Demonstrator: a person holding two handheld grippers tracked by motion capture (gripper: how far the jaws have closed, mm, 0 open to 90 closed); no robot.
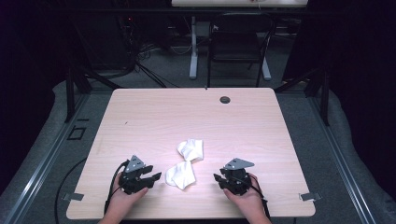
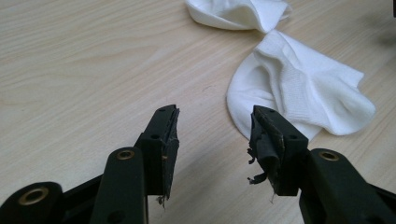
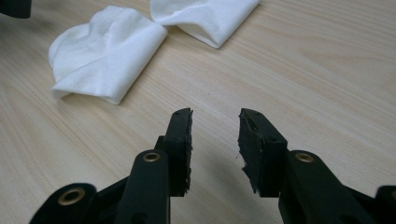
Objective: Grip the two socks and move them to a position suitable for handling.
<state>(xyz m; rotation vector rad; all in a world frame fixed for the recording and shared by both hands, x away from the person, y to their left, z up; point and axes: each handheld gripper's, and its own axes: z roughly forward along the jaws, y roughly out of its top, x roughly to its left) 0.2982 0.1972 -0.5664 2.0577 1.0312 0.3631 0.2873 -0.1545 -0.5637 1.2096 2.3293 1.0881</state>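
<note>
Two white socks lie crumpled on the pale wooden table. The nearer sock sits between my two grippers, and the farther sock touches it just behind. My left gripper is open at the nearer sock's left, its jaws empty. In the left gripper view the gripper points at bare wood, with the nearer sock just ahead to the right and the farther sock beyond. My right gripper is open and empty; in its own view this gripper has the nearer sock and the farther sock ahead to its left.
A dark round cable port is set near the table's far edge. Behind the table stand a black chair and a white desk leg. The person's hands rest close to the table's front edge.
</note>
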